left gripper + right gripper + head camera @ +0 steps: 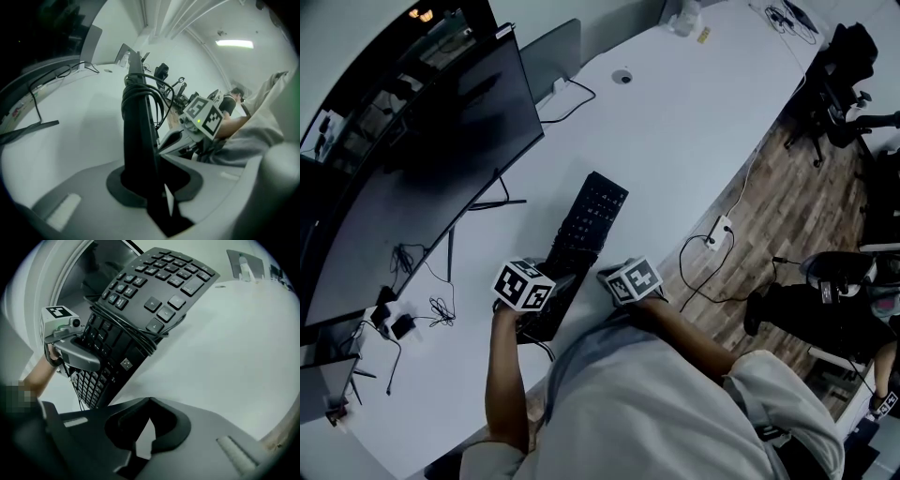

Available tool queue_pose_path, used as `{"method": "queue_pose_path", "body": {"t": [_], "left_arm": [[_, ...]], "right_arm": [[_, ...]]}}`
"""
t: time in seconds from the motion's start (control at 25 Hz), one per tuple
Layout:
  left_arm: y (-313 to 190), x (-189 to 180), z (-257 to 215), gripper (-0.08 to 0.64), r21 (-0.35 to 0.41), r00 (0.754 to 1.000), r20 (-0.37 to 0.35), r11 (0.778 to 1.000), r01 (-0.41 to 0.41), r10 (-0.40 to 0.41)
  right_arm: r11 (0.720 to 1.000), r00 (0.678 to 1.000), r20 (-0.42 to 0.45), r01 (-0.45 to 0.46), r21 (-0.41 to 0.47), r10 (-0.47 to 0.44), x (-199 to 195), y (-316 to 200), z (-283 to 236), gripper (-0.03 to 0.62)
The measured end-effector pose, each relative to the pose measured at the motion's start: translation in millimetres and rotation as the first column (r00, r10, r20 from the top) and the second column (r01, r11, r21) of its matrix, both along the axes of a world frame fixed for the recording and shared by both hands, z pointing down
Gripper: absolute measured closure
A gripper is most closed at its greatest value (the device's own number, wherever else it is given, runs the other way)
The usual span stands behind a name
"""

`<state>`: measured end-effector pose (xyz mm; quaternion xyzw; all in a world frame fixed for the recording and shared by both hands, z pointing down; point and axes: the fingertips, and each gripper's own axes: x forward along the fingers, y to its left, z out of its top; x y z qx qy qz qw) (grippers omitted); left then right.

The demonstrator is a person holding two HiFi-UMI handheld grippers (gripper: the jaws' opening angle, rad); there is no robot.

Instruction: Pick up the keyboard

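Note:
A black keyboard [592,217] with its cable wound around the middle [123,325] lies lengthwise on the white desk [675,141]. My left gripper [528,287] is shut on its near end. In the left gripper view the keyboard [140,126] runs edge-on straight between the jaws [151,164]. My right gripper [633,279] hangs just right of the keyboard's near end, apart from it. Its jaws [149,403] are shut with nothing between them, over bare desk. The right gripper view shows the keyboard tilted, key side up, a USB plug [125,364] dangling, and the left gripper [70,350] clamped on it.
A wide curved monitor [412,169] stands left of the keyboard, its stand foot [502,202] close by. Loose cables and adapters [403,319] lie at the near left. The desk edge curves along the right; below it are a wood floor, a power strip [719,231] and office chairs [839,66].

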<state>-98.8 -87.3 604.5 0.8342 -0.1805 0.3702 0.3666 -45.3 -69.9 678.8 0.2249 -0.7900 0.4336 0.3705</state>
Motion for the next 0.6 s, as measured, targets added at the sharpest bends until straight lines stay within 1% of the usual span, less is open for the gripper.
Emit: {"method": "queue_pose_path", "body": {"t": [0.16, 0.28, 0.4, 0.6], "left_arm": [[1.4, -0.1, -10.3, 0.56, 0.043, 1.0, -0.013, 0.999, 0.029, -0.029], [1.3, 0.7, -19.6, 0.56, 0.092, 0.998, -0.012, 0.994, 0.061, -0.06], [1.9, -2.7, -31.4, 0.56, 0.142, 0.995, -0.019, 0.985, 0.097, -0.095], [4.5, -16.4, -47.4, 0.56, 0.204, 0.984, -0.071, 0.964, 0.173, -0.161]], "right_arm": [[1.0, 1.0, 0.007, 0.002, 0.018, -0.002, 1.0, 2.5, -6.3, 0.594], [1.0, 1.0, 0.009, 0.002, 0.025, -0.002, 7.0, 4.4, -9.8, 0.594], [0.999, 1.0, 0.007, -0.006, 0.032, 0.006, 12.7, 3.2, -12.3, 0.594], [0.996, 0.999, -0.002, -0.038, 0.077, 0.038, 15.9, -3.3, -18.6, 0.594]]}}
